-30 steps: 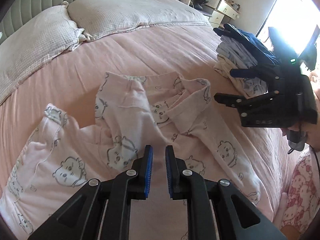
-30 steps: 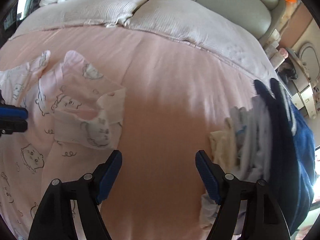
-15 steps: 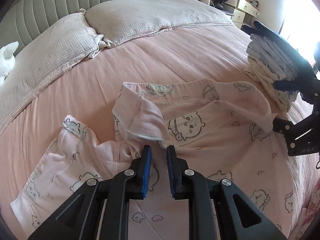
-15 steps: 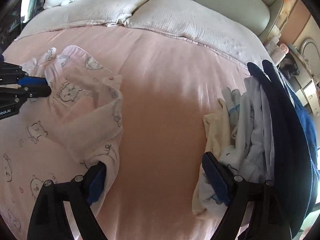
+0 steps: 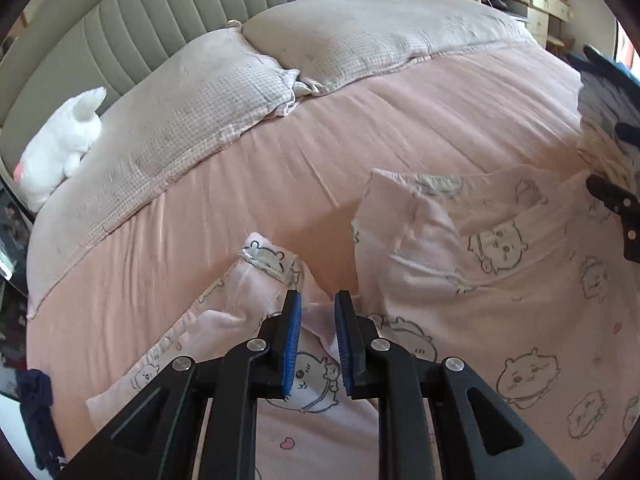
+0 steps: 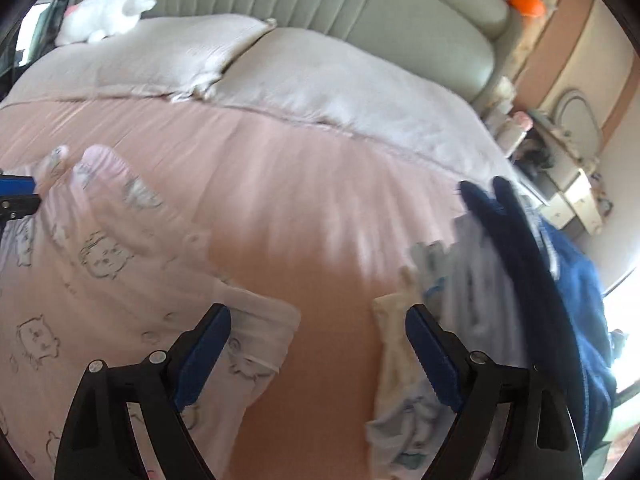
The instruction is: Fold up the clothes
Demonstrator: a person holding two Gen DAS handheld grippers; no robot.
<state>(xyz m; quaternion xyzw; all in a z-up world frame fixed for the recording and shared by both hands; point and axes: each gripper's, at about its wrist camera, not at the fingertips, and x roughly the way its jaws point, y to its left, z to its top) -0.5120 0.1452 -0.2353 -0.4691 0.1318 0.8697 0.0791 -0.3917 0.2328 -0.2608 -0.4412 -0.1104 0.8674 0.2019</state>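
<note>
Pajamas (image 5: 500,280) lie beneath both sets of jaws.

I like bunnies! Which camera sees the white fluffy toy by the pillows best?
The left wrist view. There the white plush toy sits sharp and whole at the bed's left edge, beside the pillow. The right wrist view shows it too, in the top left corner, but blurred and partly cut by the picture's dark rim.
</note>
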